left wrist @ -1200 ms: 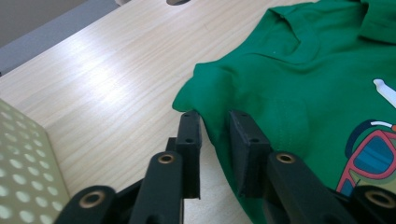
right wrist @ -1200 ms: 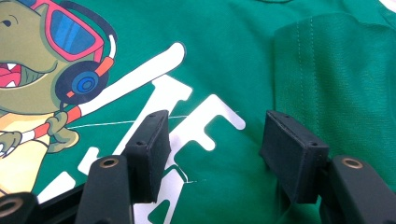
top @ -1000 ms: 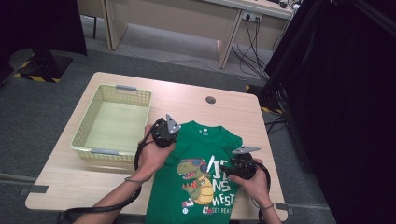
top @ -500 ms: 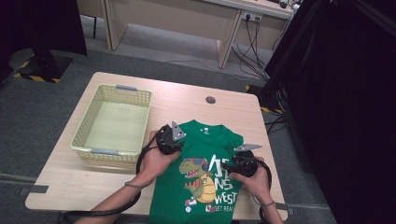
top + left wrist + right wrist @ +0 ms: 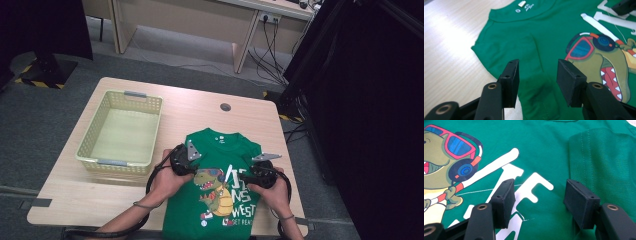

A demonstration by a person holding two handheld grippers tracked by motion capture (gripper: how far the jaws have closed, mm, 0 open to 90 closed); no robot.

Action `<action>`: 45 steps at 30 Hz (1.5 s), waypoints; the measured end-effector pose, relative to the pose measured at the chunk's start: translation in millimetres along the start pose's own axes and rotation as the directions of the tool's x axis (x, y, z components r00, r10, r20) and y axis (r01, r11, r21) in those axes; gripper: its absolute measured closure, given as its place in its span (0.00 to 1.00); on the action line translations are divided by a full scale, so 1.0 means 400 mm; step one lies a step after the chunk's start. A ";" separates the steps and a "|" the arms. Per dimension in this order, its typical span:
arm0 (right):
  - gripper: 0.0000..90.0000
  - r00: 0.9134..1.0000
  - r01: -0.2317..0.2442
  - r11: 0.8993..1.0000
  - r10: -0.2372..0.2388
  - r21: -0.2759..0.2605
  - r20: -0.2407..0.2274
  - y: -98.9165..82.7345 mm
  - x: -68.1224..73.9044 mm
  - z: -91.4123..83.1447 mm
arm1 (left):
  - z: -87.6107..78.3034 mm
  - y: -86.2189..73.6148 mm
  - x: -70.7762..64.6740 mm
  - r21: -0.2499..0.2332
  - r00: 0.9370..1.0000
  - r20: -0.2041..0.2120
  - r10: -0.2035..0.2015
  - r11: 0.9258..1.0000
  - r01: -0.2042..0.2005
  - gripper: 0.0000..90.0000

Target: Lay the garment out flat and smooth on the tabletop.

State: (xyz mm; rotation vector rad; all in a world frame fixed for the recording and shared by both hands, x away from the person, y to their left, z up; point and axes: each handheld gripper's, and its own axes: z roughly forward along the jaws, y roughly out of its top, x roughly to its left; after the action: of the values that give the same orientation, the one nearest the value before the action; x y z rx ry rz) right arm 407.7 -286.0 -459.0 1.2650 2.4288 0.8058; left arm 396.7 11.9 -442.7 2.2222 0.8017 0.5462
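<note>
A green T-shirt (image 5: 220, 200) with a dinosaur print lies face up on the wooden table (image 5: 65, 195), collar away from the person. Both sleeves are folded in onto its front (image 5: 524, 47) (image 5: 604, 157). My left gripper (image 5: 186, 159) hovers over the shirt's left side. Its jaws have just been opening, and my left gripper (image 5: 537, 72) has only the flat cloth below it. My right gripper (image 5: 252, 172) hangs over the white lettering beside the right sleeve fold. It stands open, and my right gripper (image 5: 539, 195) has nothing between its pads.
An empty yellow-green plastic basket (image 5: 117, 162) stands on the left half of the table, close to the shirt's left edge. A round cable hole (image 5: 225, 107) sits near the far edge. Desks, cables and dark curtains lie beyond the table.
My left gripper has come down and back toward the person, from the shirt's left shoulder to its left side. The right gripper has stayed in place.
</note>
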 end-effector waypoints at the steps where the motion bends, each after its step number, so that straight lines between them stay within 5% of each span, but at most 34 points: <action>1: 0.46 1.000 0.000 1.000 0.000 0.001 0.000 0.000 0.000 0.000 | 0.004 -0.005 -0.003 0.012 1.000 0.007 0.004 1.000 -0.004 0.59; 13: 0.46 1.000 -0.004 1.000 0.004 -0.001 0.003 -0.001 0.002 0.000 | 0.036 -0.017 -0.008 0.052 1.000 0.019 0.004 0.999 -0.005 0.61; 24: 0.46 1.000 -0.004 1.000 0.004 -0.001 0.003 -0.001 0.002 -0.001 | 0.053 -0.028 -0.004 0.077 1.000 0.026 0.011 0.997 -0.013 0.75; 35: 0.46 1.000 -0.005 1.000 0.005 -0.004 0.003 -0.002 0.002 -0.001 | 0.049 -0.030 0.008 0.088 1.000 0.020 0.008 0.996 -0.010 0.92; 45: 0.46 1.000 -0.005 1.000 0.005 -0.010 0.004 -0.004 0.002 -0.001 | 0.019 -0.021 0.026 0.067 1.000 -0.023 -0.018 0.998 0.019 0.92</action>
State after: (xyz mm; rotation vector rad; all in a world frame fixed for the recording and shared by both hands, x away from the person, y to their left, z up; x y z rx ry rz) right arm 406.1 -286.1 -459.7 1.2688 2.4160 0.8149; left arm 405.4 20.3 -452.4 2.2709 0.8629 0.5442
